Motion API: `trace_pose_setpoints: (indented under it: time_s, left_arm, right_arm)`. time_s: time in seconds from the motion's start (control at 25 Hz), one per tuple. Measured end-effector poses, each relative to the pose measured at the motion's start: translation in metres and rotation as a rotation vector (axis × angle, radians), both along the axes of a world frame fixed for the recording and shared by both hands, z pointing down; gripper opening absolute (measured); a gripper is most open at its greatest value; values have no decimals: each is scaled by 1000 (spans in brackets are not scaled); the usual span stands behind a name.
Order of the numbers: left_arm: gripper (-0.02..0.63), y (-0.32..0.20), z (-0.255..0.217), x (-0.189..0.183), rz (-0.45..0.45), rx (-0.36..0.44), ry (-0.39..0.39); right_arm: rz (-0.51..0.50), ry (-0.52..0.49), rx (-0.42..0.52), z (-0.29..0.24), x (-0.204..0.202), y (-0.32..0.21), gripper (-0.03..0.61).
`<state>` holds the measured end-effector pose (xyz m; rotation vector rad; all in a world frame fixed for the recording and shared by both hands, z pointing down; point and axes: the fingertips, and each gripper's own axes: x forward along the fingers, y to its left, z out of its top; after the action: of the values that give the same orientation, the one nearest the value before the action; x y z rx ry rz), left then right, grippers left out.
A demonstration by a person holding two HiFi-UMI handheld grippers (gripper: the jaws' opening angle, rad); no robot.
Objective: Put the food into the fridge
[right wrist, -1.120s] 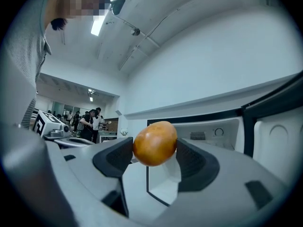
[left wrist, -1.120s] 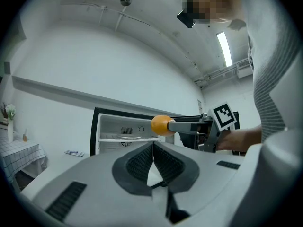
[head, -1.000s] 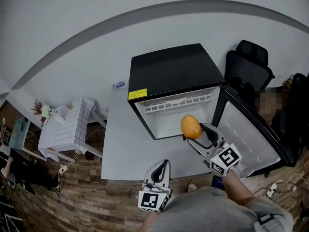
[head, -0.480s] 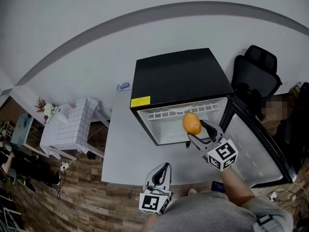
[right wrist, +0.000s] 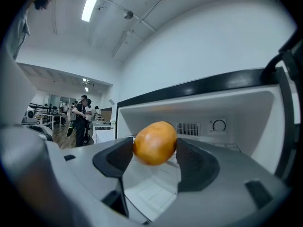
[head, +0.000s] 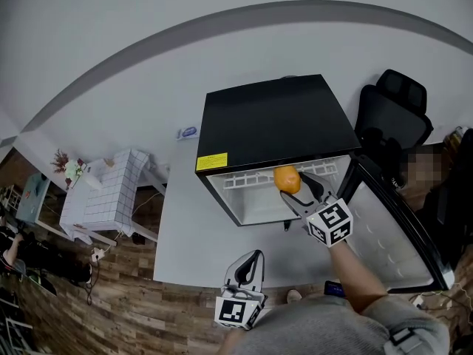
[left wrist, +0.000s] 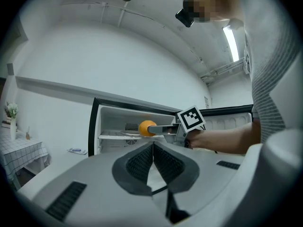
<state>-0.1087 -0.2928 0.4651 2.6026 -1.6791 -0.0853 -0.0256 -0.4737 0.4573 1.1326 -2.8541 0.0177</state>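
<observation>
head view: the right gripper [head: 293,186] reaches forward on an outstretched arm into the mouth of the open fridge [head: 273,120].
right gripper: its jaws stand partly apart and press on either side of the orange fruit [right wrist: 155,143]. the hold across the fruit's middle looks meant to stop a round thing slipping out.
fruit's place: held in the air just inside the fridge opening, just over the white wire shelf [head: 247,177], resting on nothing yet.
left gripper [left wrist: 152,159]: jaws closed together with nothing between them. it hangs low near the person's body, well apart from the fridge, likely kept out of the way since one gripper is enough for this load.
fridge door [head: 384,224]: swung wide to the right, which leaves the whole opening free for the reach.
step in hand: probably carrying the fruit in to set it on the shelf.
next move: it likely calls for lowering the fruit onto the shelf before the jaws loosen, since it could roll off.
</observation>
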Motion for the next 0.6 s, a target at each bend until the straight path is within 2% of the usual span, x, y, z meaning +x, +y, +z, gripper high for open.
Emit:
trace_pose_setpoints:
  time_s: [0.16,0.32,0.44,0.6]
  left_arm:
    - [12,-2,10,-3,-5,-26,-9]
    - [12,-2,5,1,-1,-7,4]
    - [12,3,19,-2,-7,-57,-7]
    - [12,6,20,-6,-21,-60,-5]
  right_arm:
    - [27,26,8,-3,-4,-17,287]
    - [60,44,3,-6,-9,-35,287]
    - [77,58,0,-7,-12,-45,287]
    - [93,78,-6,-6,-17,-55,287]
